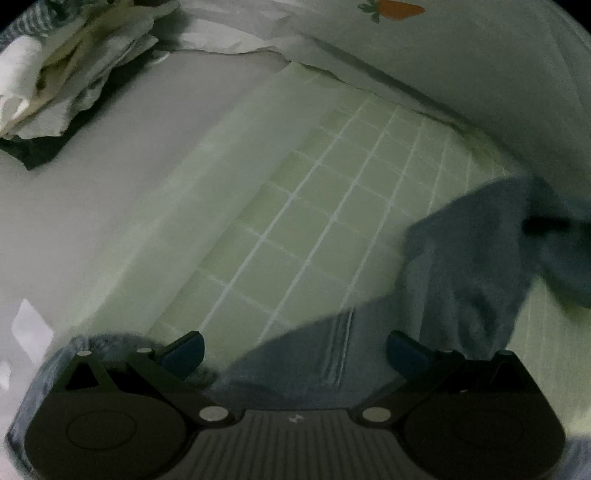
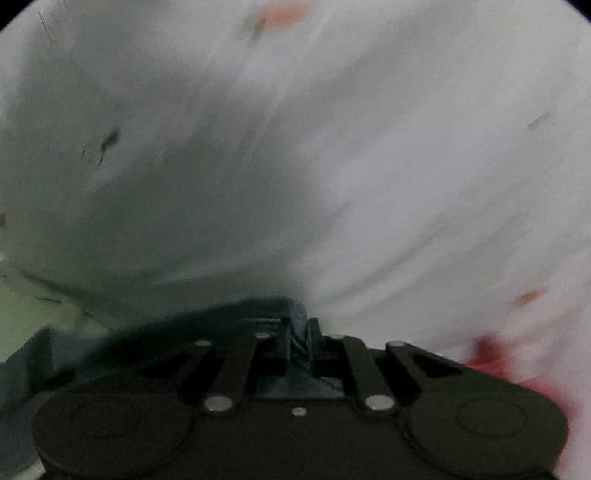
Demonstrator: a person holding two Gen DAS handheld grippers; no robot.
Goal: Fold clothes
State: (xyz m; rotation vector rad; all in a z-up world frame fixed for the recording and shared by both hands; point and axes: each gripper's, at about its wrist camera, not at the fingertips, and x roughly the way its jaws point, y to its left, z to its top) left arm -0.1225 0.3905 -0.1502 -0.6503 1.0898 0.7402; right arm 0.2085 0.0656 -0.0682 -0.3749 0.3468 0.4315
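A blue-grey garment (image 1: 461, 266) lies rumpled on the green checked sheet (image 1: 325, 192), running from the right edge down under my left gripper (image 1: 295, 349). That gripper is open, its blue-tipped fingers wide apart just above the cloth, with nothing between them. In the right wrist view my right gripper (image 2: 300, 338) is shut on a bunched edge of the blue-grey garment (image 2: 295, 314), which trails off to the left. The picture there is blurred by motion.
A pile of white, beige and striped clothes (image 1: 62, 66) lies at the far left. White bedding with a carrot print (image 1: 395, 9) rises behind the sheet and fills the right wrist view (image 2: 295, 147). A red patch (image 2: 517, 373) shows at the lower right.
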